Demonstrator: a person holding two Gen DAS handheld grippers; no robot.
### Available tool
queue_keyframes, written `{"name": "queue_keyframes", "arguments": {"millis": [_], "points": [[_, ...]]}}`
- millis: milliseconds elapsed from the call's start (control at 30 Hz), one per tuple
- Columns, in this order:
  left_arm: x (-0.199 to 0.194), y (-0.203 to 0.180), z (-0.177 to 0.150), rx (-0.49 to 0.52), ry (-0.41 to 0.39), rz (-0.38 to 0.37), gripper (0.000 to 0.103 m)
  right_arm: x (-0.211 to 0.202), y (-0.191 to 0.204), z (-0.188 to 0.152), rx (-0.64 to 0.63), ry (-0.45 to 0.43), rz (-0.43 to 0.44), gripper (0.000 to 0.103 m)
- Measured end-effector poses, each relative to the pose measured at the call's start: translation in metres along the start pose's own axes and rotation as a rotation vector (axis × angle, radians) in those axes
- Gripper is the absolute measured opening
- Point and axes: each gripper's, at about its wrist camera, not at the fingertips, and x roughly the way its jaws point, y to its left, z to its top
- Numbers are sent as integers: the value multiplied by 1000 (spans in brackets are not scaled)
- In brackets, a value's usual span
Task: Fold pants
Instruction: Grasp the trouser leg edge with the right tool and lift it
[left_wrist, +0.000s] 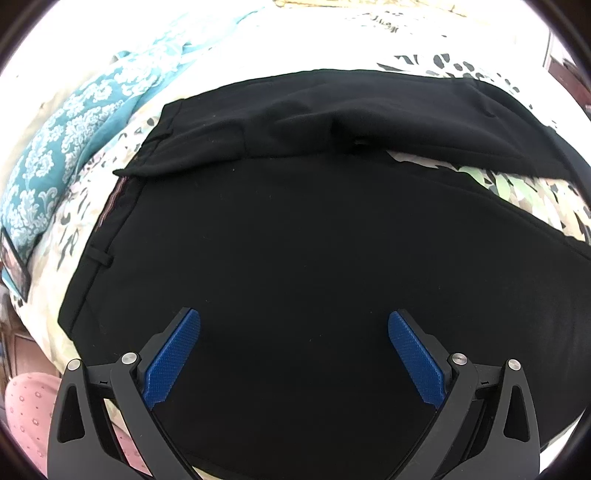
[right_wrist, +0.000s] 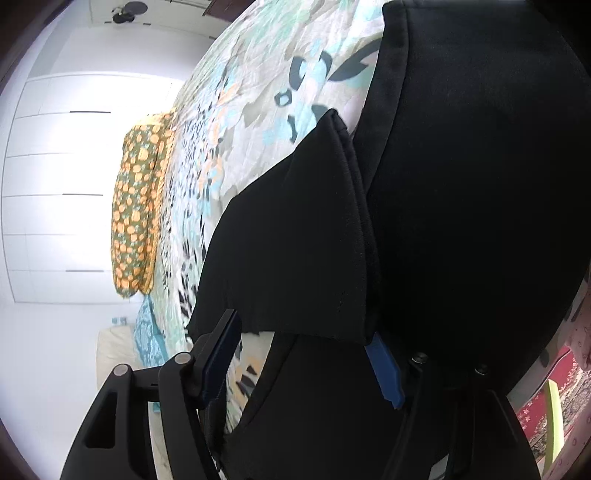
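Black pants (left_wrist: 295, 240) lie spread on a bed and fill most of the left wrist view, with the waistband and a belt loop at the left. A folded part (left_wrist: 332, 114) lies across their far side. My left gripper (left_wrist: 293, 313) hovers just above the dark cloth, open, with nothing between its blue pads (left_wrist: 173, 362). In the right wrist view the pants (right_wrist: 461, 184) cover the right half. A doubled black flap (right_wrist: 295, 240) drapes over the tips of my right gripper (right_wrist: 303, 326). Its jaws stand apart around the flap's edge, and the pads (right_wrist: 386, 373) do not visibly press it.
A floral bedsheet (left_wrist: 517, 188) (right_wrist: 258, 92) lies under the pants. There is a teal patterned blanket (left_wrist: 55, 155) at the left and a pink cloth (left_wrist: 26, 398) at the bottom left. An orange-patterned pillow (right_wrist: 140, 206), a white wardrobe (right_wrist: 55, 184) and a red rug (right_wrist: 543, 402) are also in view.
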Motion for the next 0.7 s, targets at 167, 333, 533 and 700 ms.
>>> {"name": "queue_keyframes", "arguments": {"millis": [167,333,533,700], "points": [[1,2,-2,3,5,-5,102,-7,-5,8,-67,-62,-74,13],[4,3,-2,-6,13,-12,102,-16,-2,14,-108,-27,-44,18],[7,3,0,-18,15,-17,102,-13,-6,25,-73,-49,-54,45],[7,4,-2,-13,4,-24,102,-20,13,25,-177,-21,-28,14]]}}
